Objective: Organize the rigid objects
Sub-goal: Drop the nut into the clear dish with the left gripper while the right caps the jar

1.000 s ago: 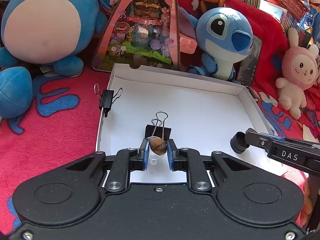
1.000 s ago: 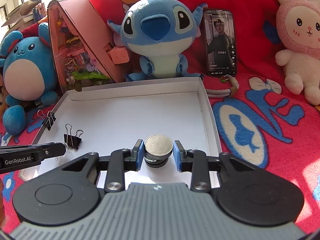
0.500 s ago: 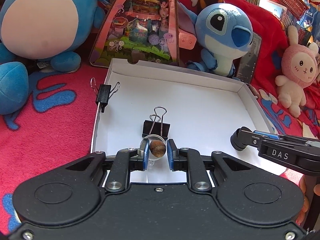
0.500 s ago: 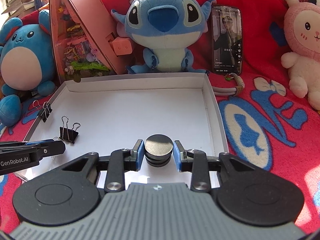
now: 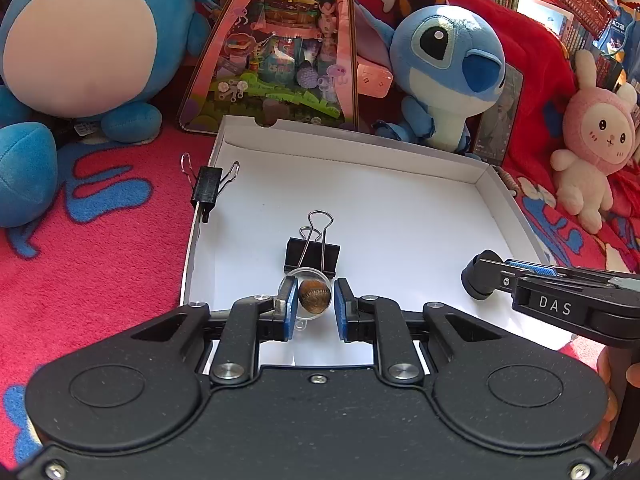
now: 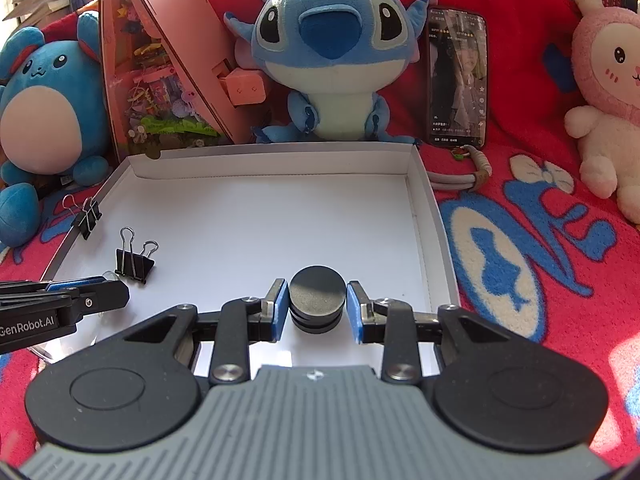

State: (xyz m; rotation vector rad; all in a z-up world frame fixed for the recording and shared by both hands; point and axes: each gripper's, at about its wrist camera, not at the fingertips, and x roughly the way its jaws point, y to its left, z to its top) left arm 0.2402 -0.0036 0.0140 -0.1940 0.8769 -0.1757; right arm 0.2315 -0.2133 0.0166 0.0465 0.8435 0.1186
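A white cardboard tray (image 5: 400, 184) lies on a red blanket. My left gripper (image 5: 315, 308) is shut on a clear capsule (image 5: 314, 294) with a brown ball inside, low over the tray's near left part. Just beyond it a black binder clip (image 5: 312, 256) stands on the tray floor. A second binder clip (image 5: 208, 188) is clamped on the tray's left rim. My right gripper (image 6: 317, 312) is shut on a black round stacked piece (image 6: 317, 300) at the tray's (image 6: 280, 220) near right. The left gripper (image 6: 100, 296) shows at the left edge of the right wrist view.
Plush toys ring the tray: a blue round one (image 5: 80, 32), a blue big-eared one (image 6: 328, 52) and a pink bunny (image 5: 592, 140). A pink triangular display box (image 5: 280, 48) and a propped phone (image 6: 458, 76) stand behind the far wall. A cable (image 6: 460, 178) lies by the right rim.
The right gripper has shifted slightly with the black piece, whose top went from glinting to dark. The left gripper and its capsule have stayed put.
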